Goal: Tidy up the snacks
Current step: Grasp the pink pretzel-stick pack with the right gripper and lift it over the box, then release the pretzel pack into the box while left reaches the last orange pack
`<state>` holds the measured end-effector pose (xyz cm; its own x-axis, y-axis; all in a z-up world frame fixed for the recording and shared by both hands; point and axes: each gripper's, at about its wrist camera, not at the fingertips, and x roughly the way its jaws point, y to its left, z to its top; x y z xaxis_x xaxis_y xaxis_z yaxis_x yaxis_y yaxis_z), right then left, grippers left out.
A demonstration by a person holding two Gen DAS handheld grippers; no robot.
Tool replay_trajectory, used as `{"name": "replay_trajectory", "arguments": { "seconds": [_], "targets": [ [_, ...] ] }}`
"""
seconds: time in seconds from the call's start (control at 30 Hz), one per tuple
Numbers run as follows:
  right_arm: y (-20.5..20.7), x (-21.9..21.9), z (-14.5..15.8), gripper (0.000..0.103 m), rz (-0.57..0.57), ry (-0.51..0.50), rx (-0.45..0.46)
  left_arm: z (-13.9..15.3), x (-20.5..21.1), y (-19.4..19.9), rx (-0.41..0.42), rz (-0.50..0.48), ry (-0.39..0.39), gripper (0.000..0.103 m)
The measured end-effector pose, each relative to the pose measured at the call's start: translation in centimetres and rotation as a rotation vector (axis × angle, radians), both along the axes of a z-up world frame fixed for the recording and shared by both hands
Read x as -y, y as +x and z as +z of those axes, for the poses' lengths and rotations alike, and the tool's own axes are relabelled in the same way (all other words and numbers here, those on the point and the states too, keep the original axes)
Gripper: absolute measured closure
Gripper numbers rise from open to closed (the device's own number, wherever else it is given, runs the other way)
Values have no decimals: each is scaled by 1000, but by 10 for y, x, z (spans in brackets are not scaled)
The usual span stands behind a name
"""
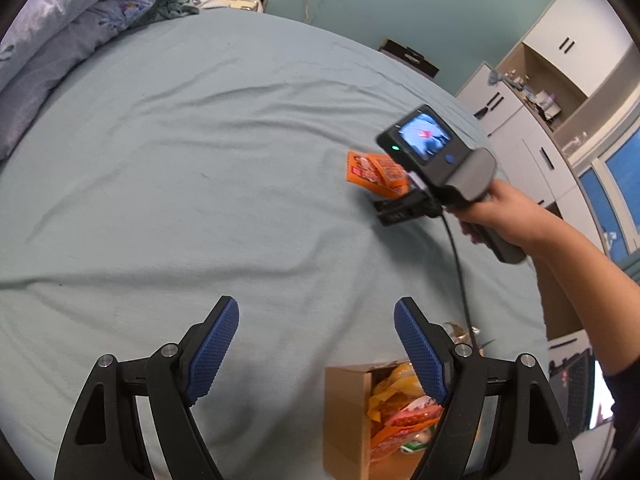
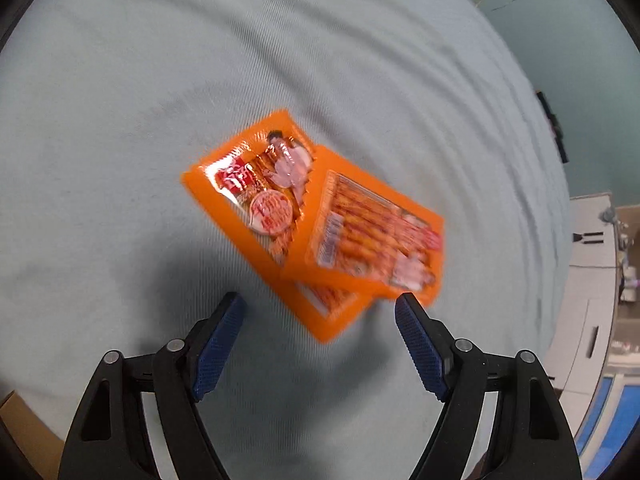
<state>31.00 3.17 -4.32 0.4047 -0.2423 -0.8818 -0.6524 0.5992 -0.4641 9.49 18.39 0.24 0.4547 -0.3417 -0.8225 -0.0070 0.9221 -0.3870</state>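
Orange snack packets (image 2: 312,220), two overlapping, flat on the bedsheet (image 2: 160,80); the upper one's corner sits by the right gripper (image 2: 320,340). Its jaws stand apart, empty. Left gripper (image 1: 316,344) likewise spread, above the cardboard box (image 1: 346,412) of snacks. Risk: slick overlapped film, so a pinch may snag both or slip.

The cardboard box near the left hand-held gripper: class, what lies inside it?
The cardboard box holds a jumble of snack packets, yellow, orange and red. The left hand-held gripper finger covers part of them; deeper contents cannot be seen.
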Motion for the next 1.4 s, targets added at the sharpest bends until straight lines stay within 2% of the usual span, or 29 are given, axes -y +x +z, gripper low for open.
{"name": "replay_trajectory", "arguments": {
  "seconds": [0.07, 0.13, 0.17, 0.23, 0.27, 0.3, 0.33, 0.37, 0.47, 0.57, 0.63, 0.73, 0.8, 0.93, 1.03, 1.13, 1.23, 1.33, 1.4],
  "targets": [
    [3, -7, -2, 20, 45, -18, 16, -3, 3, 3, -12, -6, -11, 22],
    [6, -10, -3, 21, 62, -2, -5, -4, 6, 4, -19, -13, -17, 22],
    [15, -6, -2, 25, 10, 64, -68, -4, 7, 3, -18, -14, -15, 22],
    [31, 10, 6, 36, -101, 202, -140, -3, 6, 1, -8, -7, -4, 22],
    [40, 19, 10, 55, -170, 278, -163, -3, 6, 0, -4, -1, 3, 22],
    [44, 23, 12, 74, -206, 311, -176, -3, 4, 0, -3, 4, 7, 22],
    [45, 25, 14, 97, -225, 338, -186, -3, 3, -1, -2, 12, 10, 22],
    [44, 24, 15, 103, -234, 348, -187, -3, 2, -1, -1, 20, 11, 22],
    [29, 20, 22, 103, -234, 347, -131, -2, 0, -3, 6, 43, 23, 22],
    [3, 24, 48, 103, -195, 363, -41, 1, -1, -6, 11, 51, 29, 22],
    [-18, 26, 63, 103, -176, 374, -28, 5, -1, -10, 27, 50, 27, 22],
    [-40, 39, 91, 103, -150, 428, -20, 7, 2, -14, 43, 38, 66, 22],
    [-71, 49, 112, 103, -146, 512, -36, 6, 2, -15, 37, 28, 62, 22],
    [-139, 72, 159, 103, -119, 757, -128, 8, -3, -12, 42, 44, 57, 22],
    [-191, 81, 174, 103, -76, 868, -216, 11, -6, -13, 55, 54, 53, 22],
    [-234, 90, 161, 103, -93, 935, -286, 13, -6, -16, 72, 54, 82, 22],
    [-227, 105, 125, 103, -135, 975, -288, 12, -5, -16, 72, 48, 118, 22],
    [-243, 102, 85, 103, -212, 920, -188, 11, -5, -18, 79, 52, 139, 22],
    [-246, 116, 74, 103, -273, 869, -93, 13, -3, -20, 92, 62, 167, 22]
  ]
}}
